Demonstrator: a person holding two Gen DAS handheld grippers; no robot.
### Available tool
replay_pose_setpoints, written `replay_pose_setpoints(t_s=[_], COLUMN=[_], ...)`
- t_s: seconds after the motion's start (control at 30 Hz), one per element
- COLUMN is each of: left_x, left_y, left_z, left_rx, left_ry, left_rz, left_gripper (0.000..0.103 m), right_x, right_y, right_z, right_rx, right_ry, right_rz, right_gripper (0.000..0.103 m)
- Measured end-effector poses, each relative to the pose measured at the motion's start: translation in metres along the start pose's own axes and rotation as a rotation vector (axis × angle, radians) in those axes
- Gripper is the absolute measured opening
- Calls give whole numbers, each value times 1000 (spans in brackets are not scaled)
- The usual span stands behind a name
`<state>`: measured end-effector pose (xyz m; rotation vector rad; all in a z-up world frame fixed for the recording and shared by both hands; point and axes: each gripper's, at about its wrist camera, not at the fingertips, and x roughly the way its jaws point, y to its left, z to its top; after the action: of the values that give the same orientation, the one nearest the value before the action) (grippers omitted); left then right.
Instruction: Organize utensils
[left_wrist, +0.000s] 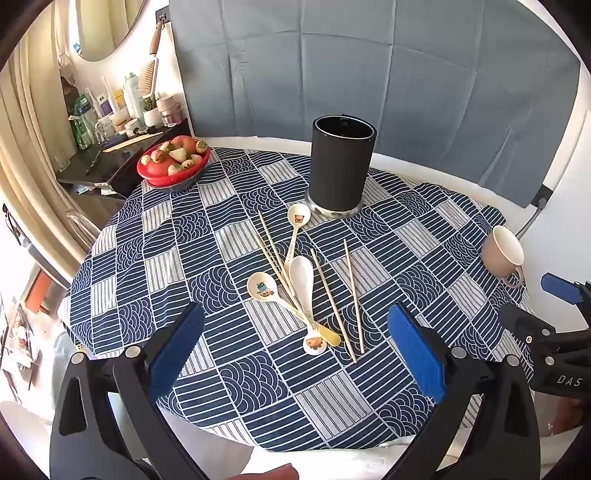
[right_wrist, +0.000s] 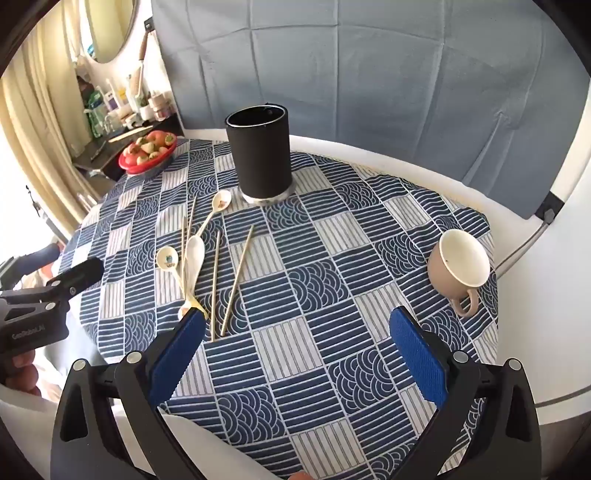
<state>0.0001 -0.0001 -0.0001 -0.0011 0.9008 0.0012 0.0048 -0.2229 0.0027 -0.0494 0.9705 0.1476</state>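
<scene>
Both the left gripper (left_wrist: 295, 347) and right gripper (right_wrist: 297, 347) hang wide open over the table (left_wrist: 406, 376), empty; spoons (left_wrist: 301, 280) and chopsticks (left_wrist: 352, 295) lie mid-frame, loose below the black holder (left_wrist: 341, 162), probably their destination.

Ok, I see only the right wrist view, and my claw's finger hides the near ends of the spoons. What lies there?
Observer: The spoons cross there. A yellow handle end and a bear-printed end lie side by side on the tablecloth.
Operator: And is the left claw open? I see it only from the side.
Observer: Yes, the left claw is open, with nothing between its pads.
</scene>
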Motion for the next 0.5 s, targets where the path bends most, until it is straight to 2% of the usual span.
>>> replay_pose_setpoints(t_s=[0.5], left_x=[3], left_y=[0], left_z=[3], left_rx=[13], left_ry=[8], left_rz=[11], left_gripper=[97], right_x=[-4], right_y=[3], right_z=[-1], right_rx=[1], right_ry=[-4], right_rz=[16], right_gripper=[95])
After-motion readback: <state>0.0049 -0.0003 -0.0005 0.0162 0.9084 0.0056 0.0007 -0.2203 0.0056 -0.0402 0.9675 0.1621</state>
